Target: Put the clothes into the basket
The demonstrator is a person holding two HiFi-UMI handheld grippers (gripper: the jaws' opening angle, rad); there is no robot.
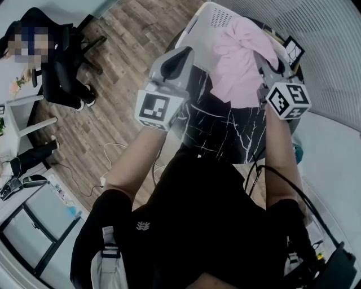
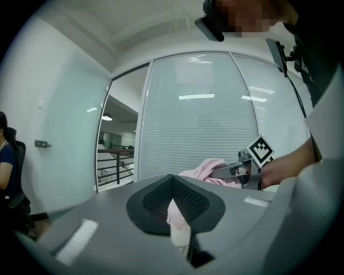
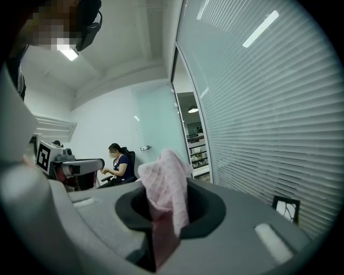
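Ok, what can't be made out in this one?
Head view: the basket's inside, mostly under the cloth.
Left gripper view: the pale strip in the left gripper; too little shows to tell cloth from basket.
All views: the cloth's shape, bunched in the right gripper.

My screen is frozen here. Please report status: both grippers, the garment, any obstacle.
Right gripper shut on pink garment, over white basket. Left gripper: pale strip between jaws, grip unclear. No obstacle seen.

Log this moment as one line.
right gripper: shut on pink garment | garment: held up above white basket, not in yet | left gripper: jaws together, by basket rim
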